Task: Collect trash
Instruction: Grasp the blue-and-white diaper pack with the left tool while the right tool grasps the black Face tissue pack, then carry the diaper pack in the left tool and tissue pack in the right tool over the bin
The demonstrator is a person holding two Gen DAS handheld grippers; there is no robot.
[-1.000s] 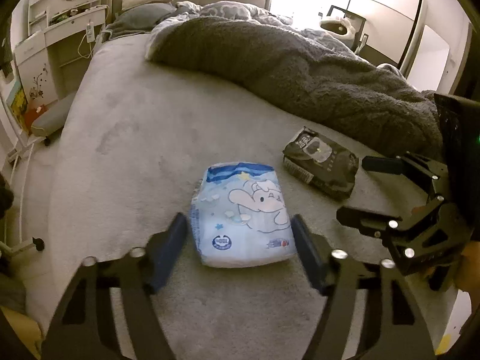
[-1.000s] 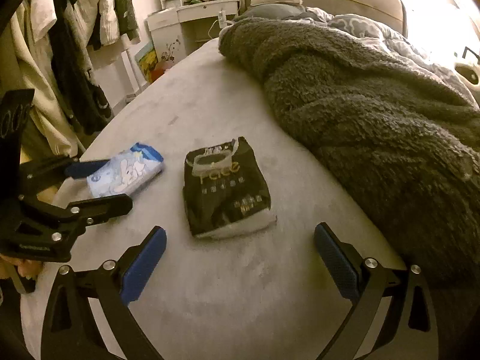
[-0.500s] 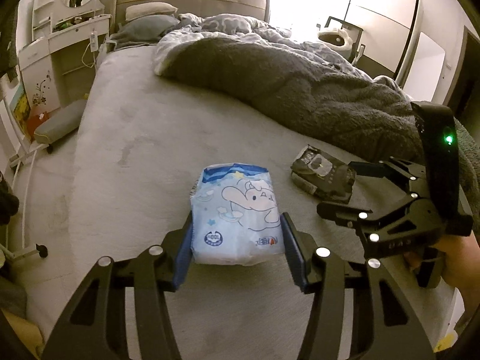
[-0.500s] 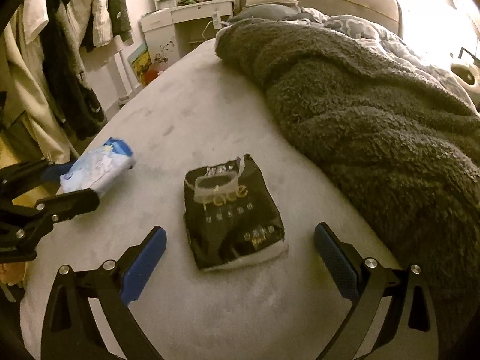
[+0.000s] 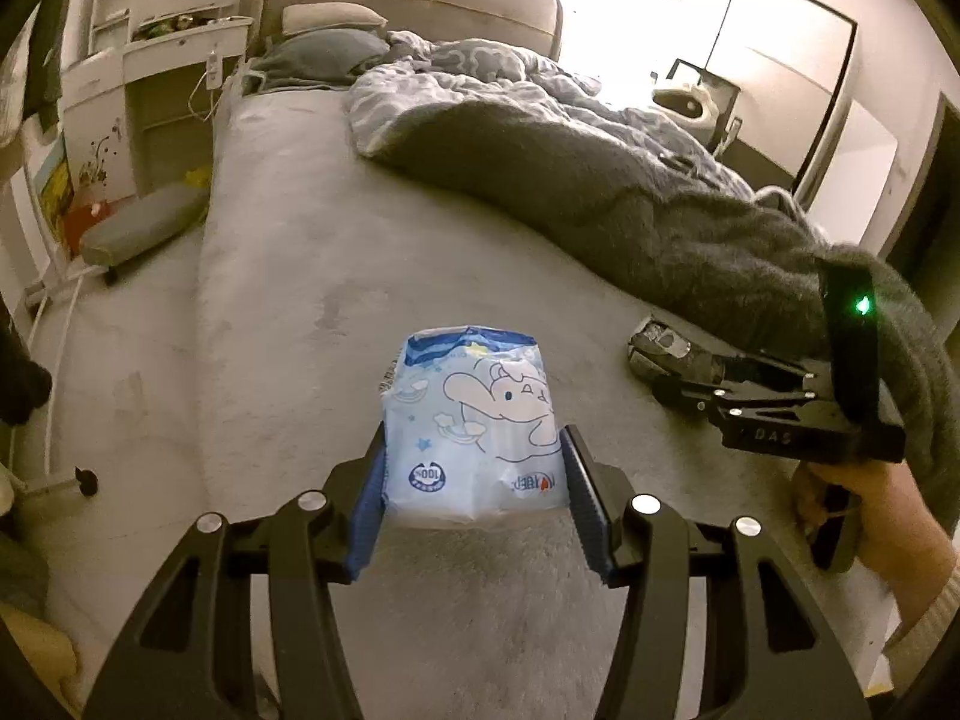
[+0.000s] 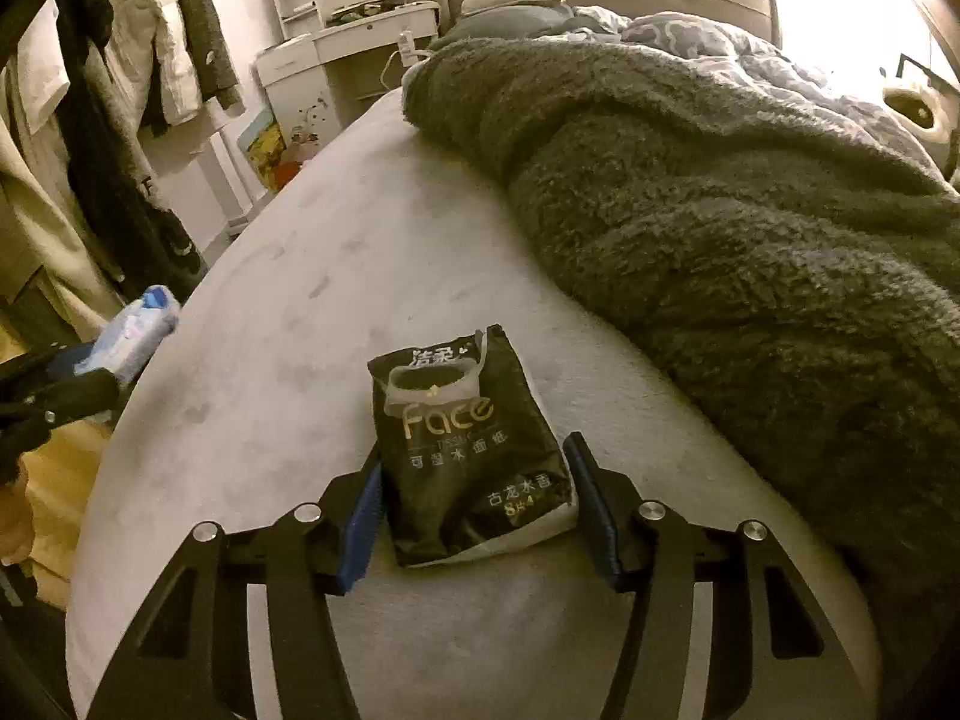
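The left tool (image 5: 474,495) is clamped on the blue pack (image 5: 474,420), its blue pads pressing the pack's two long sides near the bottom edge. The pack appears lifted clear of the bed (image 5: 288,312), with its far end tipped up and away. It looks like a light, soft plastic pouch with some cushioned filling; the film could be slippery, so a squeeze across the width, low on the body as here, seems the sound place to hold it.

The right tool (image 6: 474,498) is closing its jaws around the black pack (image 6: 468,450), which lies flat on the bed between the pads. The left pad looks just at its edge and the right pad touches the near right corner; a firm grip is not yet certain. This pouch, too, should be light and yielding, likely to crumple rather than break, and best taken across its near end.

Farther off, to the right, a grey blanket (image 6: 750,228) lies bunched just beside the black pack.
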